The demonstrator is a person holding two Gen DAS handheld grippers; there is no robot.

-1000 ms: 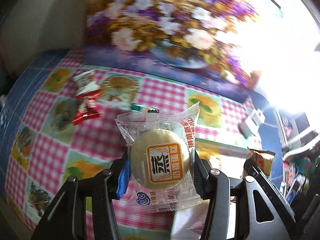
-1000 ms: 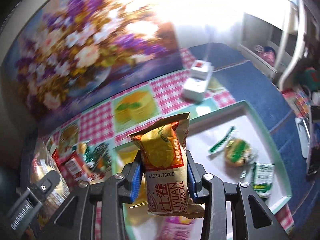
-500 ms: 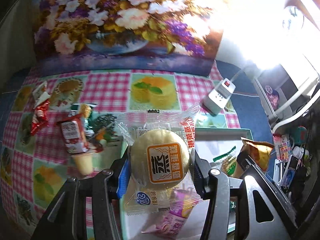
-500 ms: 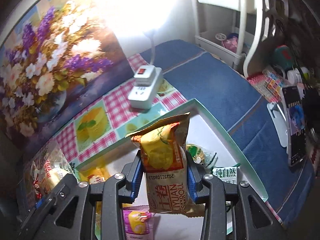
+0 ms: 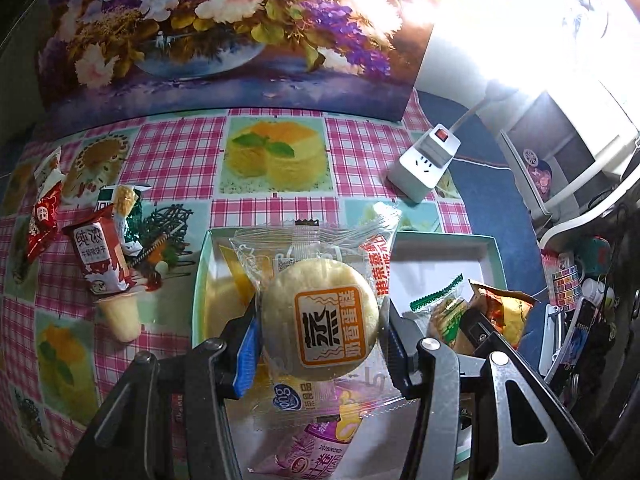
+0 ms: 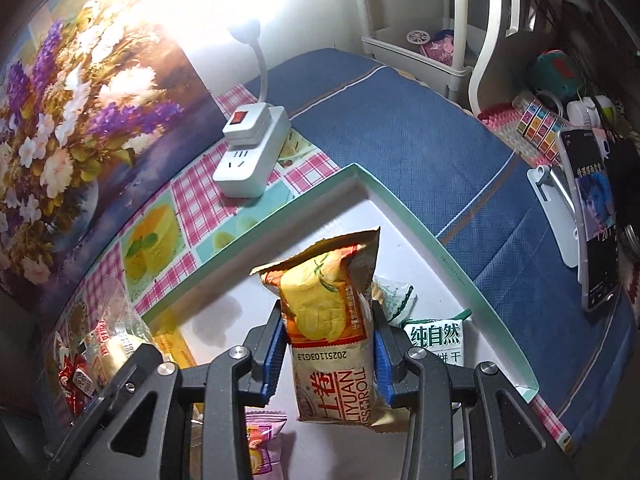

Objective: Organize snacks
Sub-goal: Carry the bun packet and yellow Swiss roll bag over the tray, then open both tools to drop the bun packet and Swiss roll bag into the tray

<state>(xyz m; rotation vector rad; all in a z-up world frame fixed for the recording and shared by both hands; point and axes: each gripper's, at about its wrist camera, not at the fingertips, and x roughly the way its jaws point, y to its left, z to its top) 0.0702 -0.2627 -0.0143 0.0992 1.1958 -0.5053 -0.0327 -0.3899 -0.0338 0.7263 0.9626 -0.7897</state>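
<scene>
Your biggest landmark is the checked tablecloth [image 5: 176, 152], with the flower painting [image 5: 224, 28] propped along its far edge and the white power strip [image 5: 426, 164] near its far right corner. On the cloth sits the shallow green-rimmed tray [image 6: 404, 196], and both of your hands hover over it, angled steeply down.

Your left gripper [image 5: 320, 340] is clenched on the round steamed cake [image 5: 320, 316] in its clear wrapper, pads pressing the cake's two sides. Below it lies the tray's left half, where a yellow packet [image 5: 240, 276] and a purple packet [image 5: 320, 456] already rest.

Your right gripper [image 6: 330, 344] is clamped on the orange egg-roll packet [image 6: 332, 328], whose long axis runs along the fingers, top end pointing away from you. Under it is bare white tray floor; a green biscuit packet [image 6: 436, 340] lies just to its right, near the tray's right edge.

Each snack looks to hang right above its drop spot, so neither hand needs to travel sideways; lowering and letting go seems all that is left. Loose snacks, the red milk-biscuit packet [image 5: 98, 256] and a jelly cup [image 5: 120, 316] among them, wait outside the tray's left edge, nearer your left hand.
</scene>
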